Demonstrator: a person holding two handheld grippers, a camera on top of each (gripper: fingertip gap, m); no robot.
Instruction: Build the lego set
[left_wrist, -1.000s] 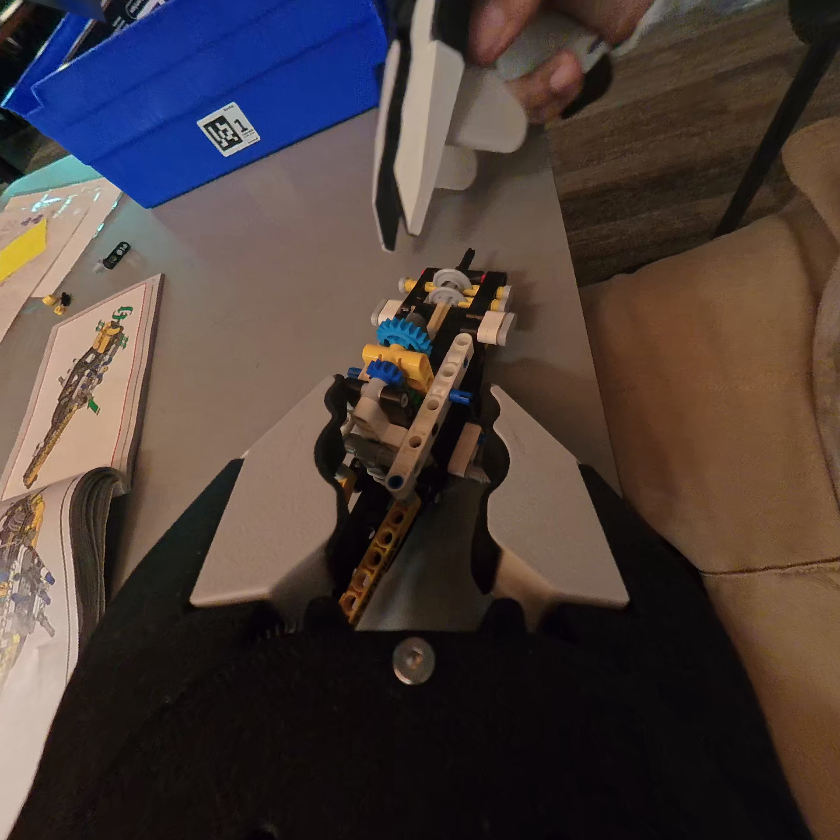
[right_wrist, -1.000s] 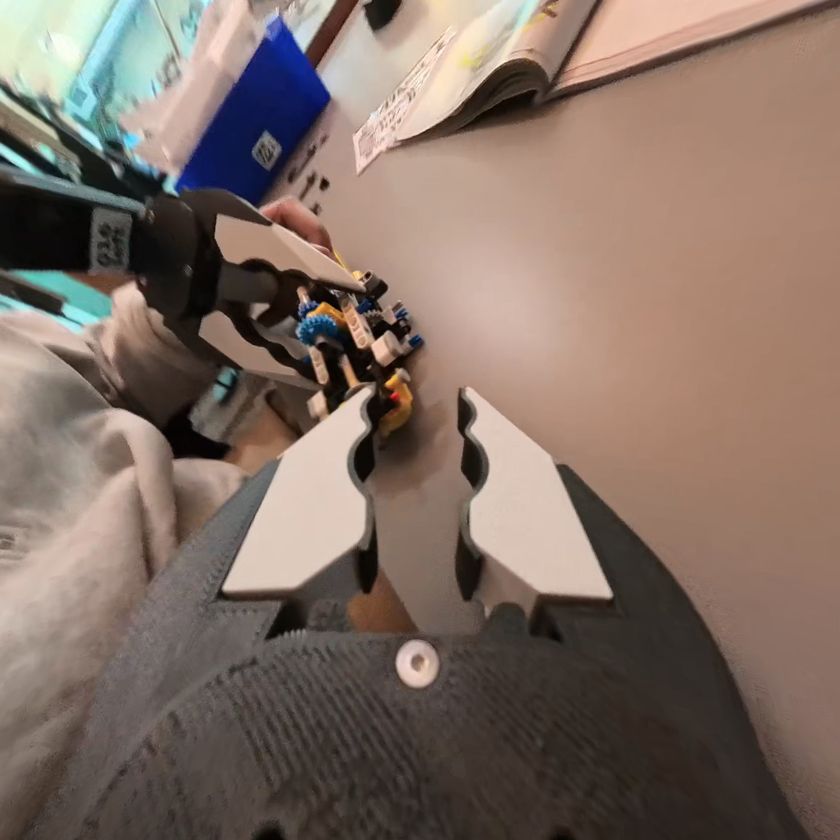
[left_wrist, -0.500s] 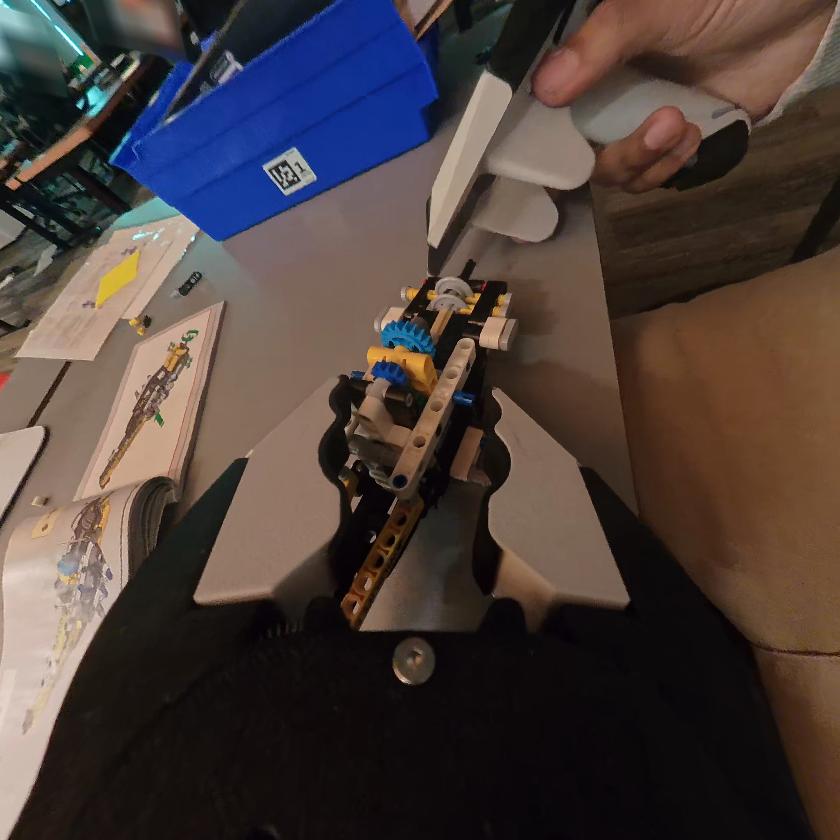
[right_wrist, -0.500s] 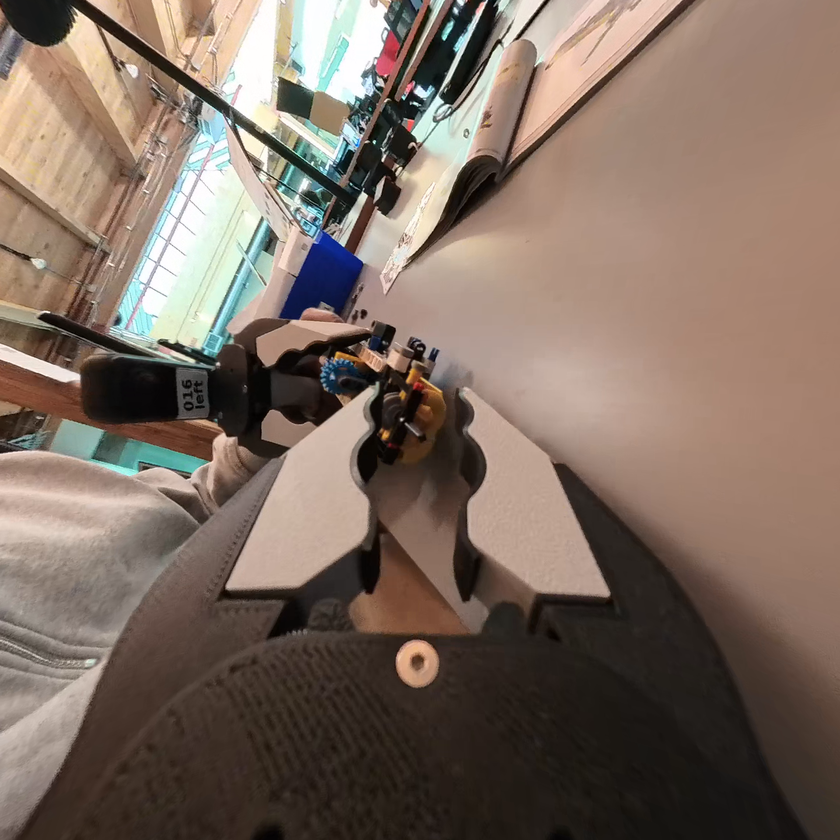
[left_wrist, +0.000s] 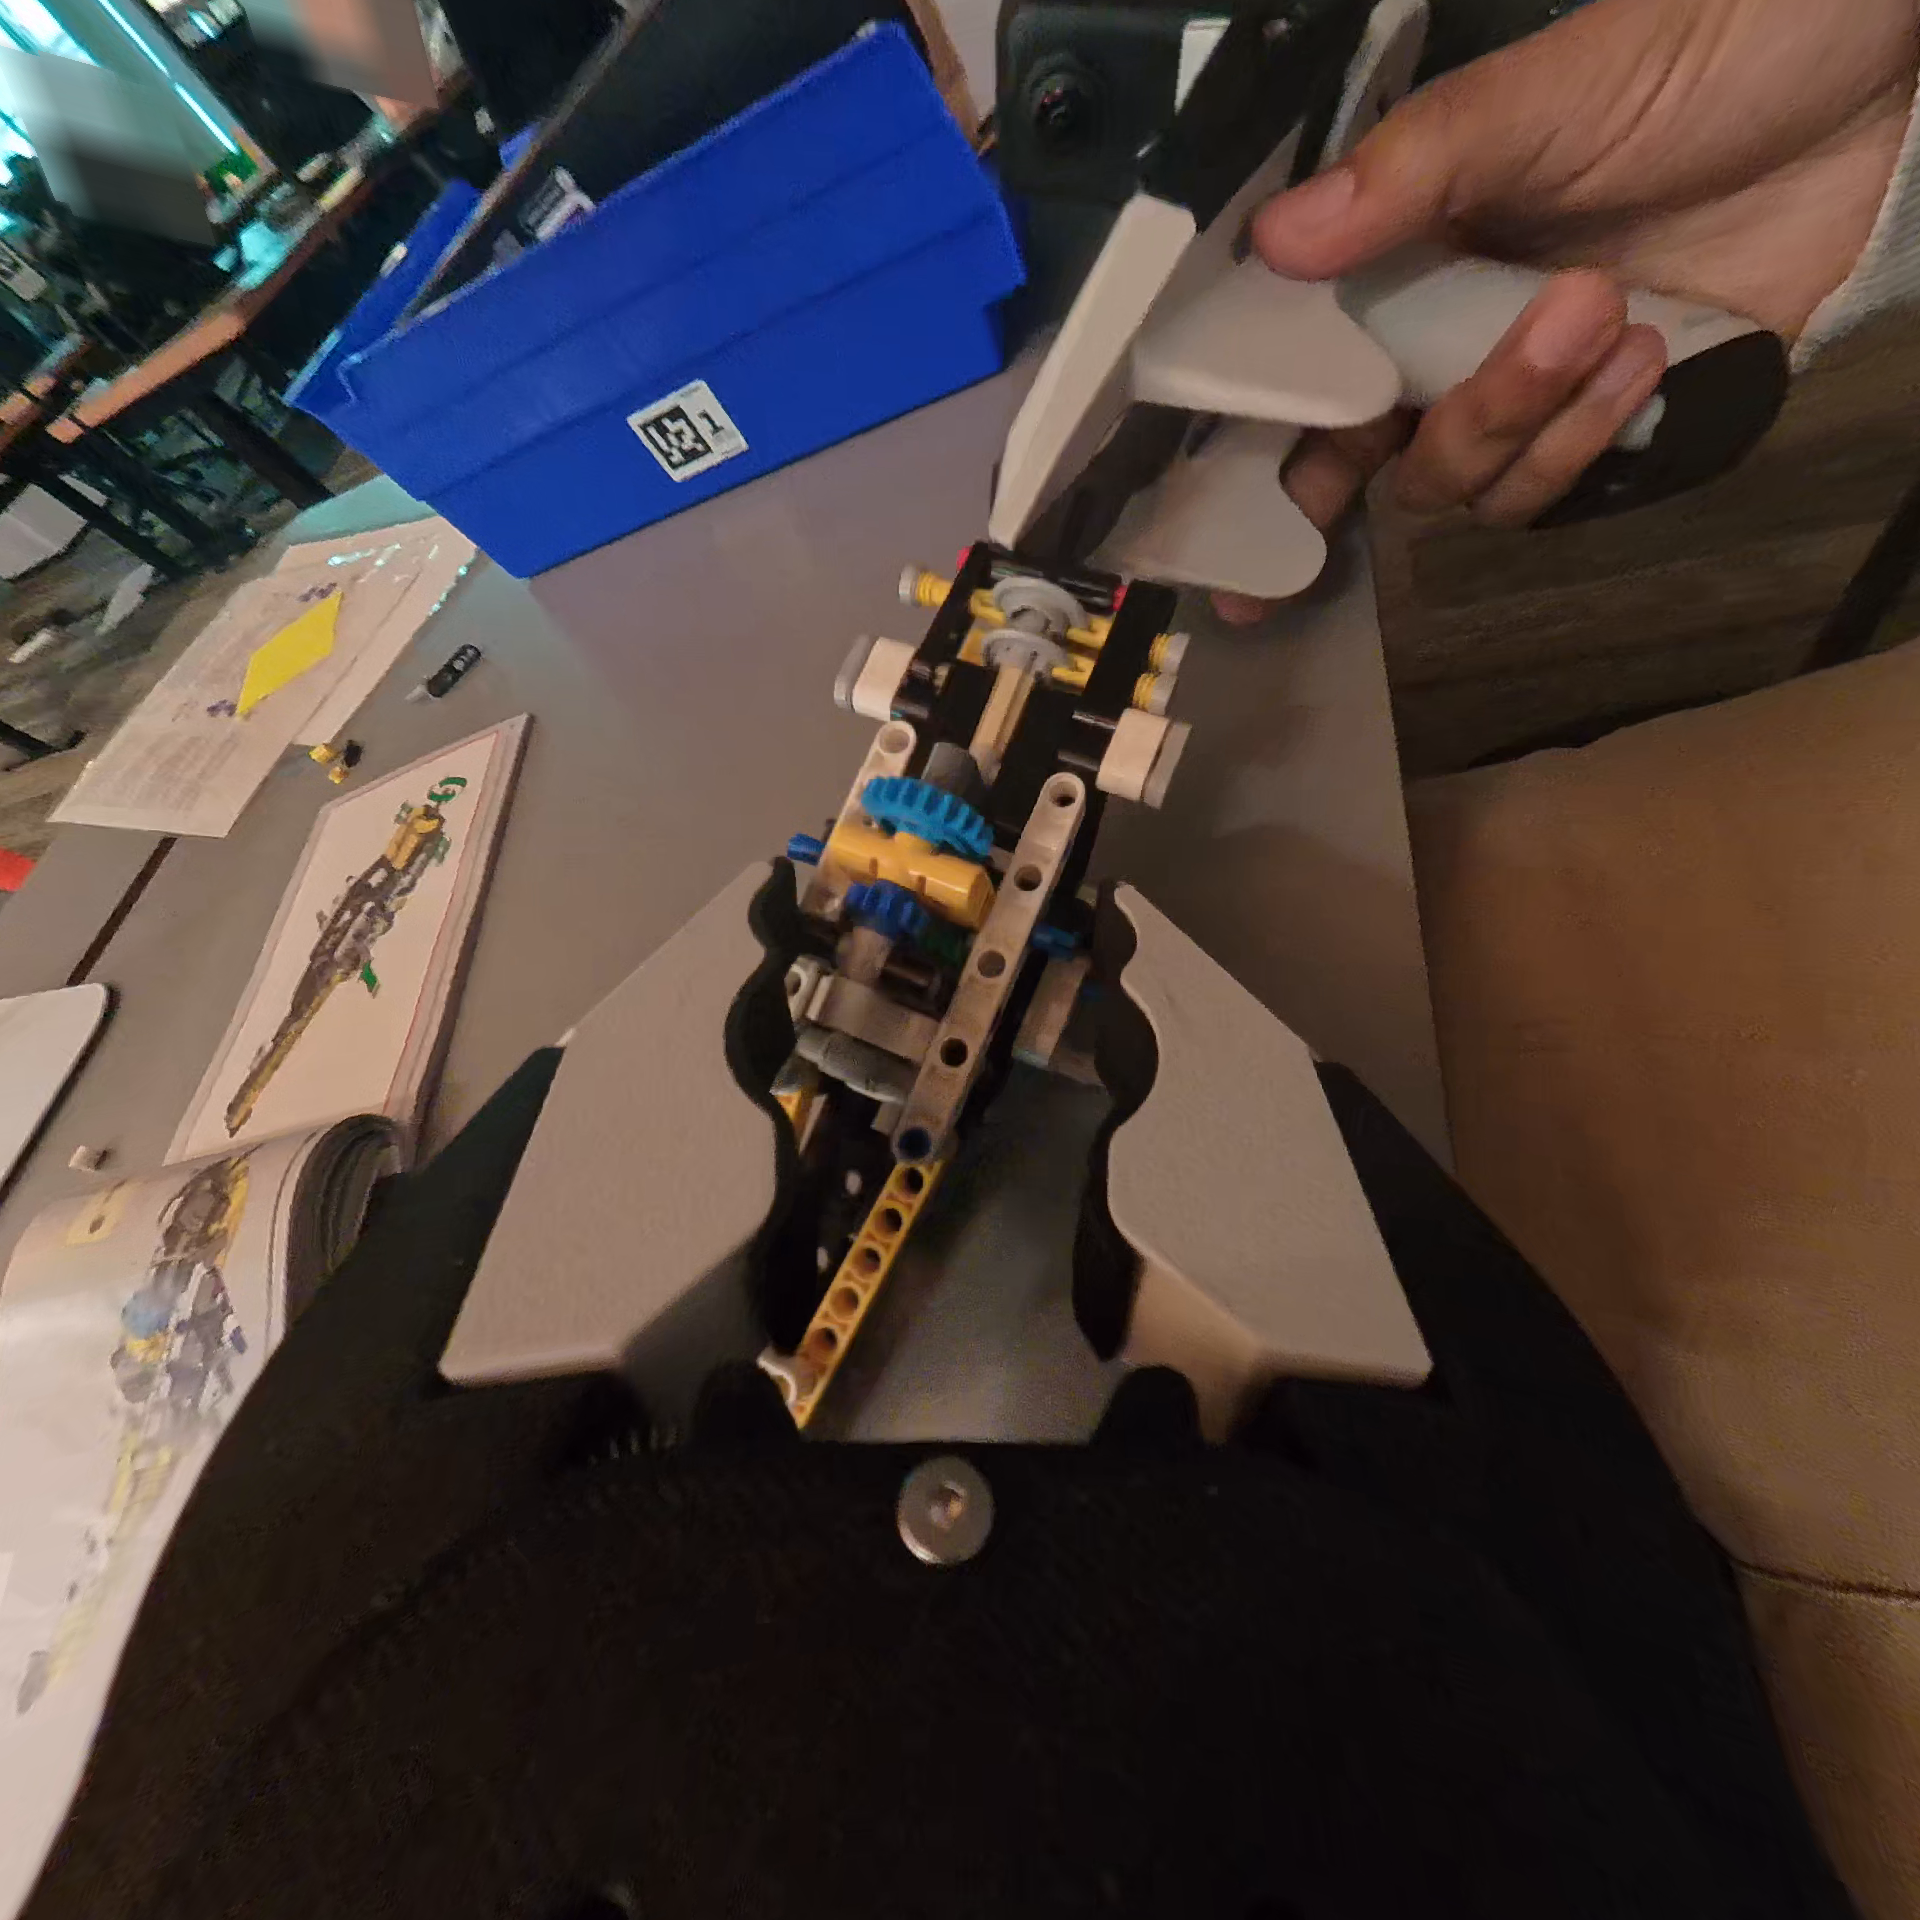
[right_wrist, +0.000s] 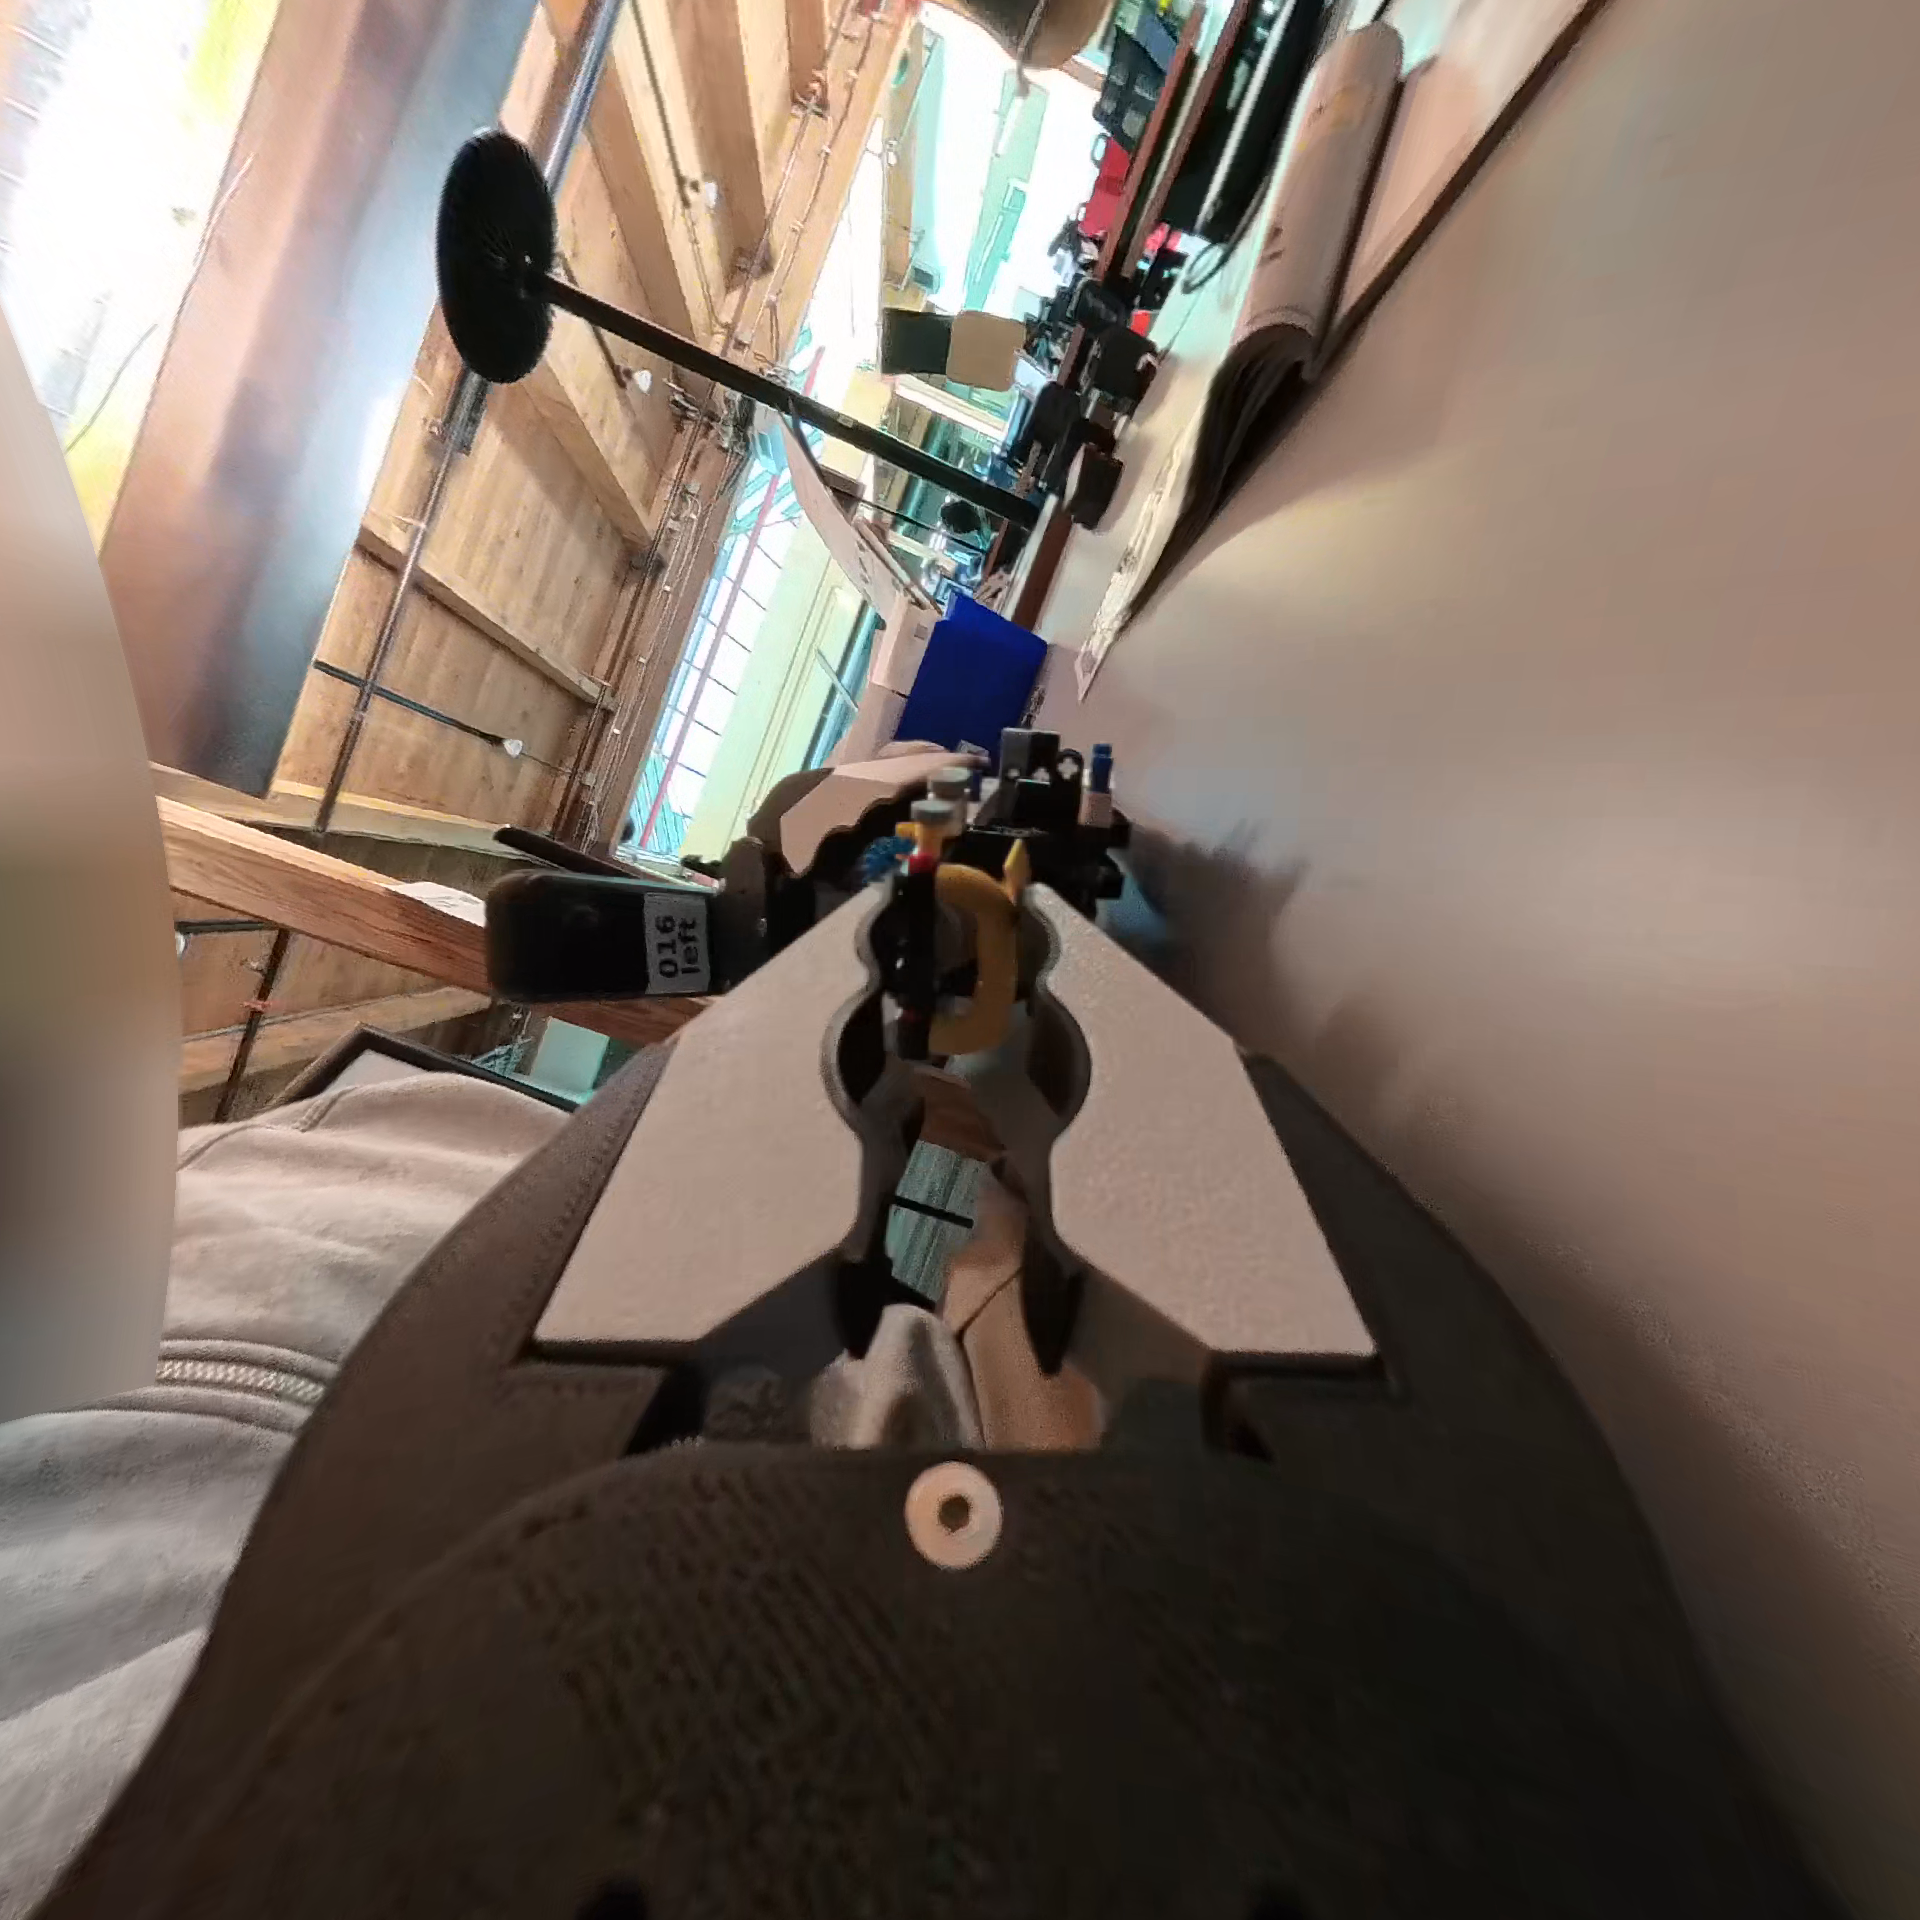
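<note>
Both left fingers (left_wrist: 644, 1174) squeeze the near end of the lego model (left_wrist: 987, 831), so the left gripper (left_wrist: 940, 940) is clamped on it. The model lies long and thin on the grey table (left_wrist: 665, 665), close to the table's edge, and it points away from the left gripper. At the far end, the right gripper (right_wrist: 951, 940) has its fingers (right_wrist: 1132, 1039) pulled in around the black and yellow tip of the model, and they look like they are pinching it. A hand (left_wrist: 1579, 208) holds that gripper. The model looks light and hard, but it is made of many small bits, like the blue gears (left_wrist: 920, 821) and thin pins, and these could pop off if squeezed too hard. The black frame and the long beams look like the best places to grab, not the gears. A blue bin (left_wrist: 707, 312) and an open book (left_wrist: 343, 935) sit off to the left side.
</note>
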